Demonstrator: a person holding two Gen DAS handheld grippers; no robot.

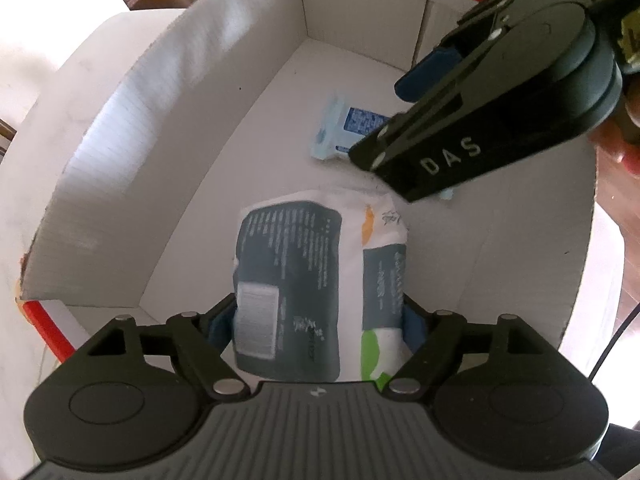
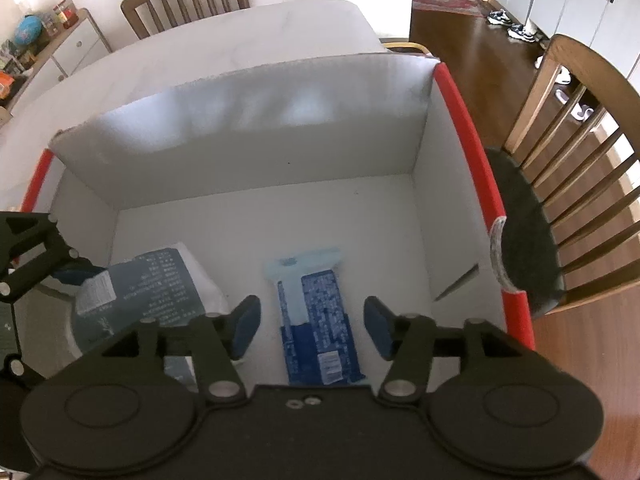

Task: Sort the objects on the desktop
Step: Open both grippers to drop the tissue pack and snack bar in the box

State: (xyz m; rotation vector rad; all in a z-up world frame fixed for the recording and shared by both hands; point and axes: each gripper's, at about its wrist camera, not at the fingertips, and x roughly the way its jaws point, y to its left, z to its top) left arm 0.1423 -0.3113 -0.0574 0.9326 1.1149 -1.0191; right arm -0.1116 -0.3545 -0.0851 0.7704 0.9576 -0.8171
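Over the white box (image 2: 248,152), both my tongs point down with two packs inside.
My right tongs (image 2: 311,328) stand apart above the blue pack (image 2: 320,320), which lies flat on the floor, touching neither pad: dropped off, I judge. My left tongs (image 1: 318,322) bracket the grey wipes pack (image 1: 304,280), wide apart; whether the pads press I cannot tell.
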